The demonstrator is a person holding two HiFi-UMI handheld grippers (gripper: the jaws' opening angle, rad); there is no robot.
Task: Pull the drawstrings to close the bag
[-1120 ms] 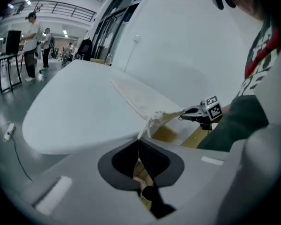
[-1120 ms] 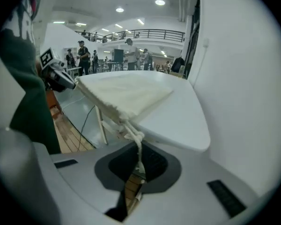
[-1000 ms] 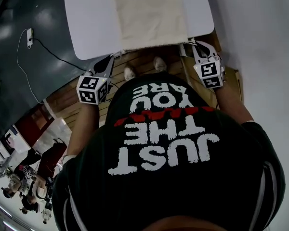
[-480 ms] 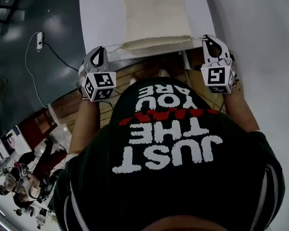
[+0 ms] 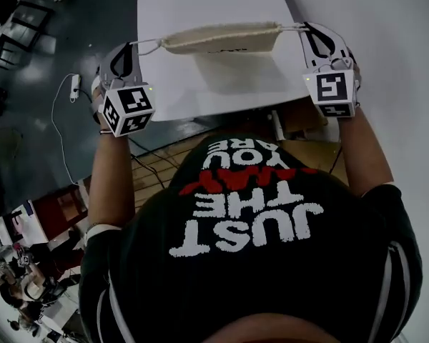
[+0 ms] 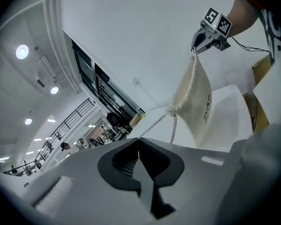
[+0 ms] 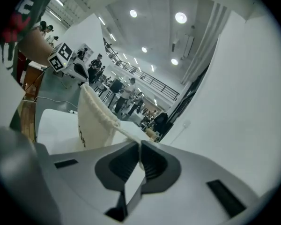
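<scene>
The cream cloth bag (image 5: 222, 38) hangs in the air over the white table (image 5: 200, 91), with its gathered top edge stretched between the two grippers. My left gripper (image 5: 132, 47) is shut on the left drawstring (image 6: 154, 123), which runs taut from its jaws to the bag (image 6: 196, 102). My right gripper (image 5: 306, 27) is shut on the right drawstring (image 7: 124, 130), which leads to the bag (image 7: 91, 121). Each gripper view shows the other gripper beyond the bag: the right gripper (image 6: 208, 32) and the left gripper (image 7: 72, 67).
On the dark floor at left lies a white power strip (image 5: 75, 84) with a cable. Wooden boards (image 5: 300, 123) lie under the table's near edge. A white wall (image 5: 386, 20) stands to the right. People stand far off in the hall (image 7: 124, 93).
Both grippers have moved up and away from the person's body and wider apart. The bag has left the table and now hangs stretched between them.
</scene>
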